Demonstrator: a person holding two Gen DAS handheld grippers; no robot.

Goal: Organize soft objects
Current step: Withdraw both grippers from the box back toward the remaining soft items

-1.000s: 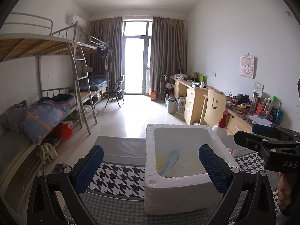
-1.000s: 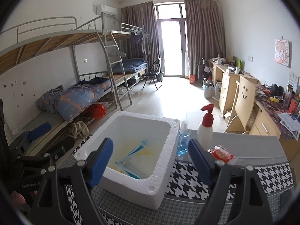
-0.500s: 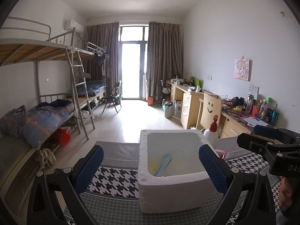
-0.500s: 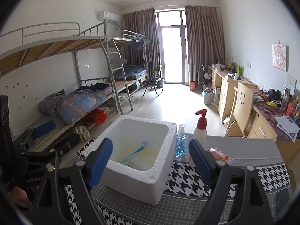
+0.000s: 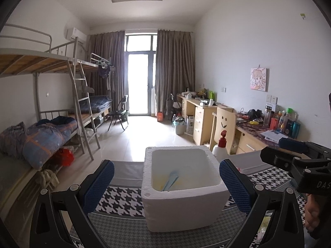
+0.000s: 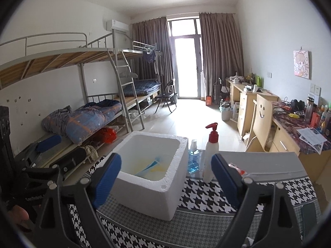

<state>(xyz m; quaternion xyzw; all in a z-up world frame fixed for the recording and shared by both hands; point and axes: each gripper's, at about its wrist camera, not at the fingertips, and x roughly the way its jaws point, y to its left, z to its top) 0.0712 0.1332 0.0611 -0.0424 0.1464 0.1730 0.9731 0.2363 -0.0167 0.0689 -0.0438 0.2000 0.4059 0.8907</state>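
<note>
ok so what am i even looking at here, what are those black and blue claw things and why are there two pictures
The claws are hand-held grippers, not a robot: a person holds one in each hand. Each carries a wide-angle camera looking forward along its two blue-padded fingers, so you get one picture per hand. The left gripper and the right gripper are both open and hold nothing. Each also shows at the edge of the other's picture.

In front of them is a table with a black-and-white patterned cloth. On it stands a white foam box with blue and yellow packets inside. Beside the box are a white pump bottle with a red top and a small bottle of blue liquid. Behind is a dorm room.
</note>
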